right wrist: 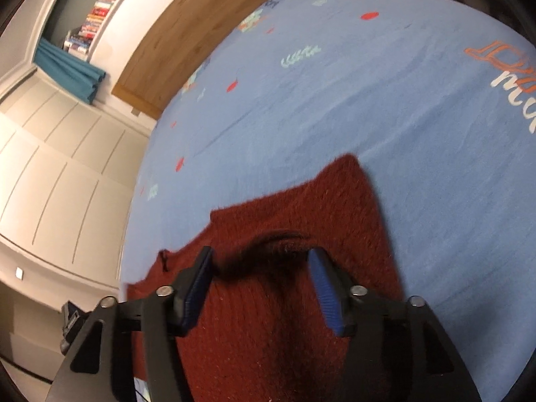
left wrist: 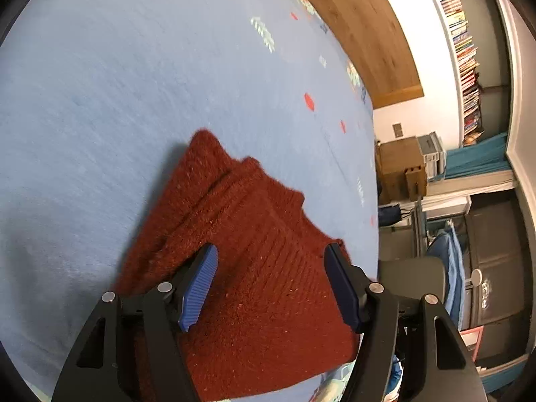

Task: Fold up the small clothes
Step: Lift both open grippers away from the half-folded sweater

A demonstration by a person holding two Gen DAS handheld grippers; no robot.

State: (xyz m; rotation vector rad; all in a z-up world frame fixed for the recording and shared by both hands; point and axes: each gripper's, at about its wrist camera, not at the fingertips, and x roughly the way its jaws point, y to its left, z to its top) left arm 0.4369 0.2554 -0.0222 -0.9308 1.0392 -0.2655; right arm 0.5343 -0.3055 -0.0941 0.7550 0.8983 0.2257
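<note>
A dark red knitted garment (left wrist: 248, 268) lies on a blue bedspread (left wrist: 134, 83). In the left wrist view it is folded into layers with stepped edges. My left gripper (left wrist: 271, 254) is open above it, blue pads (left wrist: 201, 284) apart, holding nothing. In the right wrist view the same garment (right wrist: 284, 318) lies below my right gripper (right wrist: 261, 258), which is open. A dark raised fold or neck opening of the knit (right wrist: 268, 248) sits between its fingertips. The blue pads (right wrist: 325, 288) do not pinch it.
The bedspread (right wrist: 368, 100) carries red dots and printed lettering (right wrist: 502, 67). A wooden headboard (left wrist: 361, 26) stands beyond it. Bookshelves (left wrist: 465, 60), boxes (left wrist: 402, 167) and storage bins lie off the bed's edge. Panelled wall (right wrist: 60, 167) is at the left.
</note>
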